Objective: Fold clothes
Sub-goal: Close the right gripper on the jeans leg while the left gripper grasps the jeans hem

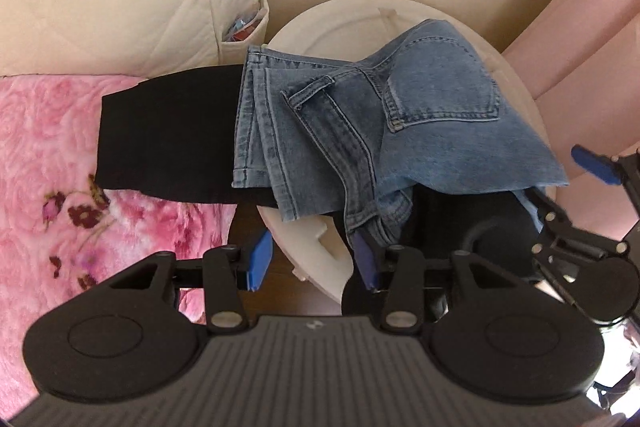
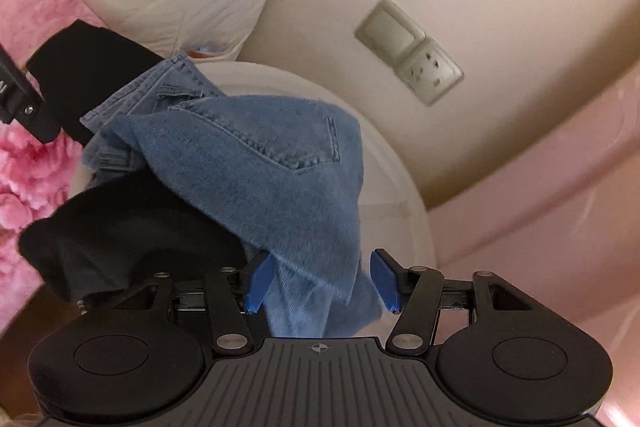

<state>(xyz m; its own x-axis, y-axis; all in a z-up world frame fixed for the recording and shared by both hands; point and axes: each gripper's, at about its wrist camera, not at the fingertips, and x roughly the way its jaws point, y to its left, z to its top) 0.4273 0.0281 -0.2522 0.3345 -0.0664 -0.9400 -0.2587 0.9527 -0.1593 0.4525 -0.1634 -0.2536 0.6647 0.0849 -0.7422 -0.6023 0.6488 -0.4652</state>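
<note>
- Bedside, your round white table (image 1: 352, 23) carries the jeans (image 1: 420, 131), bunched over a black garment (image 1: 168, 143), so both overhang.
- Your right gripper (image 2: 322, 283) is spread around the frayed denim hem, placed to pinch it.
- Your left gripper (image 1: 312, 259) hangs spread at the table's edge, holding nothing.

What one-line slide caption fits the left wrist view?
Open left gripper below blue jeans draped over a black garment on a white round table.

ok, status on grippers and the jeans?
Left gripper open, empty. Right gripper open around jeans edge. Jeans draped on white table over black garment. Nothing blocking.
</note>
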